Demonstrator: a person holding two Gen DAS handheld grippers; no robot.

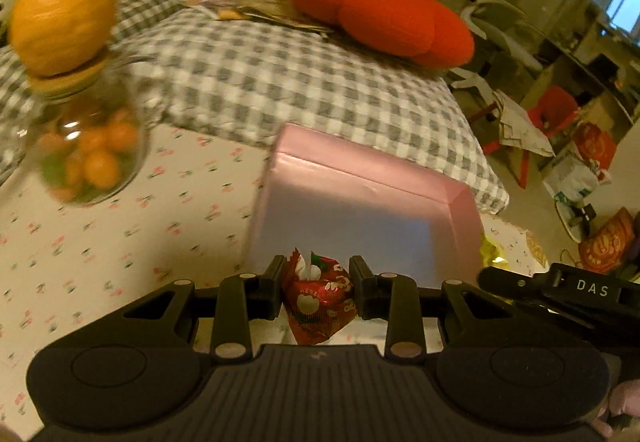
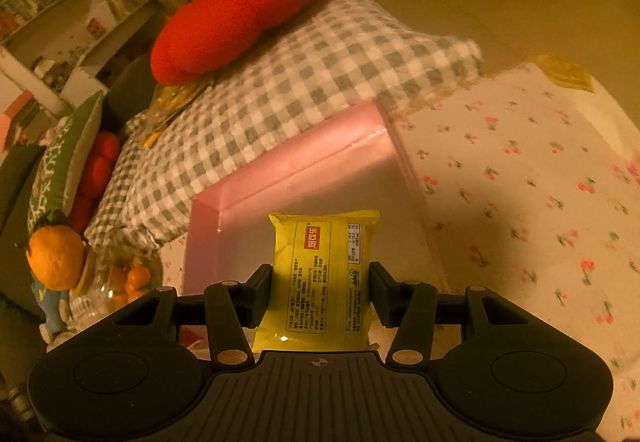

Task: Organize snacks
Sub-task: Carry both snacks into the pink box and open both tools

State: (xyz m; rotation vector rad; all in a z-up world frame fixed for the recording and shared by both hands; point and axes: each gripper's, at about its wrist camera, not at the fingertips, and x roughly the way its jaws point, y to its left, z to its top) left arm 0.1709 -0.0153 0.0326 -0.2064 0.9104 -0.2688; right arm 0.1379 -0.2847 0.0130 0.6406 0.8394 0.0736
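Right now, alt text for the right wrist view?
The right claw grips a yellow snack packet above an empty pink box on a cherry-print cloth. Behind the box lies a grey checked pillow with a red plush cushion on it; a glass jar stands at left.

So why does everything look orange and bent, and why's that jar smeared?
Left wrist view: warm dim light, fisheye bending at the edges, motion blur on the jar. Right wrist view: same tint, a glare spot low on the yellow packet, pink box fairly sharp.
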